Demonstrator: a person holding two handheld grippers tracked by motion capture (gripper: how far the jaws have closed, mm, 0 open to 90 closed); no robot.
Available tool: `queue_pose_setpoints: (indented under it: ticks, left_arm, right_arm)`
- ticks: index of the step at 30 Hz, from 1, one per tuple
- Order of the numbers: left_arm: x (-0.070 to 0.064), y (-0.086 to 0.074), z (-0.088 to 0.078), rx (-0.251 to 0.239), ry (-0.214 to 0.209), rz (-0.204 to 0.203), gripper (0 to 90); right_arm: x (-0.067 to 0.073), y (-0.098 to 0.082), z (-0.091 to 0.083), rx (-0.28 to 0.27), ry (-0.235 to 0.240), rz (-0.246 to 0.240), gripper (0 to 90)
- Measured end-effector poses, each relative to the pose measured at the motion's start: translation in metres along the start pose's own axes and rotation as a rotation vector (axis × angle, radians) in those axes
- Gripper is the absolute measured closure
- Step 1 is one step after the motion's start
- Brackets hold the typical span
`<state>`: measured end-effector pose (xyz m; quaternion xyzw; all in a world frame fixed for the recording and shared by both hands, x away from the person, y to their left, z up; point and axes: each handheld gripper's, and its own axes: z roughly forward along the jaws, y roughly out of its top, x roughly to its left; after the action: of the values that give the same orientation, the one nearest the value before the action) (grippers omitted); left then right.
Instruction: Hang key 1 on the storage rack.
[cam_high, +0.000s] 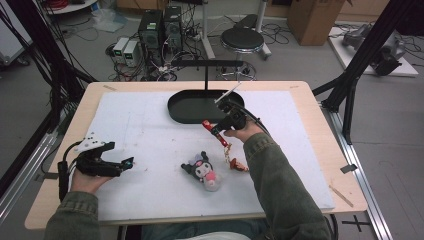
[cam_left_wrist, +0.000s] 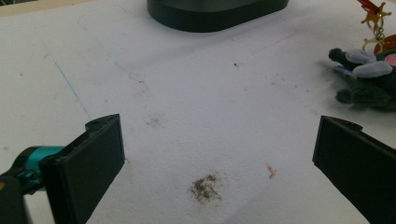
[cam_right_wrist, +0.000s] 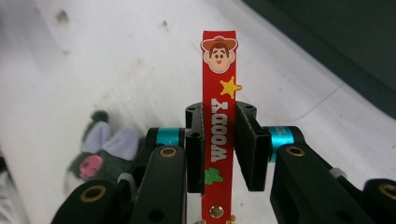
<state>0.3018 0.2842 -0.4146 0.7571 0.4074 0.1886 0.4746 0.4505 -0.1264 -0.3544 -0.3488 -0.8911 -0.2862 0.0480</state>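
Both of my sleeves come in at the near edge of the surface (cam_high: 310, 150), which is covered by a white foam sheet. My right tool (cam_right_wrist: 219, 140) has its two black pads pressed together on a red strap (cam_right_wrist: 218, 116); the strap stands up between them, with a cartoon cowboy face at its top end, a yellow star below that, and white lettering running down its length. From above, the right tool (cam_high: 216, 131) is lifted over the middle of the sheet, just in front of a black oval tray (cam_high: 190, 107), and a gold chain with small charms (cam_high: 235, 162) hangs from the strap down to the sheet, where its lowest charm lies. Just beside that charm, on its left, lies a small dark plush toy (cam_high: 202, 170) with a pink face and pale ears, flat on the sheet. My left tool (cam_high: 125, 164) rests low at the left side of the sheet, well apart from the strap and the toy, pointing toward them. Its jaws stand wide apart with nothing between them, just stained white foam below. A black stand rises from the far edge of the tray.
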Motion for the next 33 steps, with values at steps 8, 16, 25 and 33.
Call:
queue_pose_setpoints:
  ticks: [8, 16, 25, 33]
  left_arm:
    - [0.0, 0.0, 0.0, 0.001, 0.0, 0.004, 2.6]
    - [0.0, 0.0, 0.0, 0.0, 0.0, 0.0, 2.6]
    - [0.0, -0.001, 0.002, 0.011, -0.002, -0.002, 2.6]
    - [0.001, -0.001, 0.005, 0.019, -0.002, -0.001, 2.6]
  right_arm:
    - [-0.003, 0.017, -0.022, -0.083, 0.014, 0.022, 75.0]
    - [-0.006, 0.032, -0.04, -0.119, 0.018, 0.04, 75.0]
    - [-0.01, 0.044, -0.055, -0.135, 0.044, 0.046, 75.0]
    - [-0.009, 0.061, -0.072, -0.168, 0.073, 0.057, 75.0]
